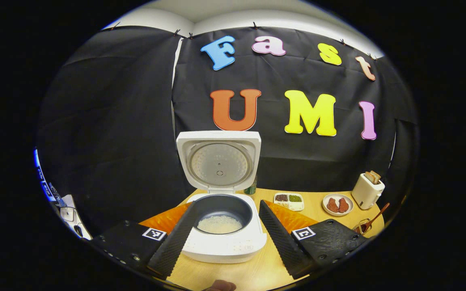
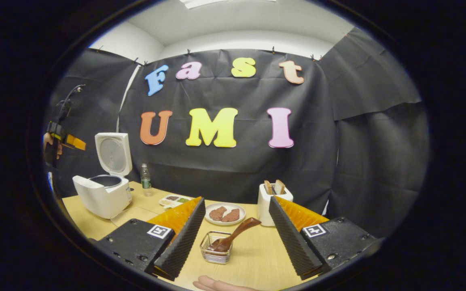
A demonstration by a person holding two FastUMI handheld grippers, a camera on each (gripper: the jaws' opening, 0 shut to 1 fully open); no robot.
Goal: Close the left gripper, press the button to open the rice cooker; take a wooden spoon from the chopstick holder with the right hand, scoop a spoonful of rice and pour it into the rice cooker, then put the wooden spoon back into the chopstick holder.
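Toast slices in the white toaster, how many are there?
2: both brown toast slices stand side by side in the white toaster's top slots, behind the plate.

The left gripper view looks level across the table from close in front of the open rice cooker, which sits at 6 o'clock with its lid at centre. The right gripper view faces the same black wall from farther along the table, close above the chopstick holder at 6 o'clock, the cooker smaller at 9 o'clock. Both share the cooker, toaster and plate.
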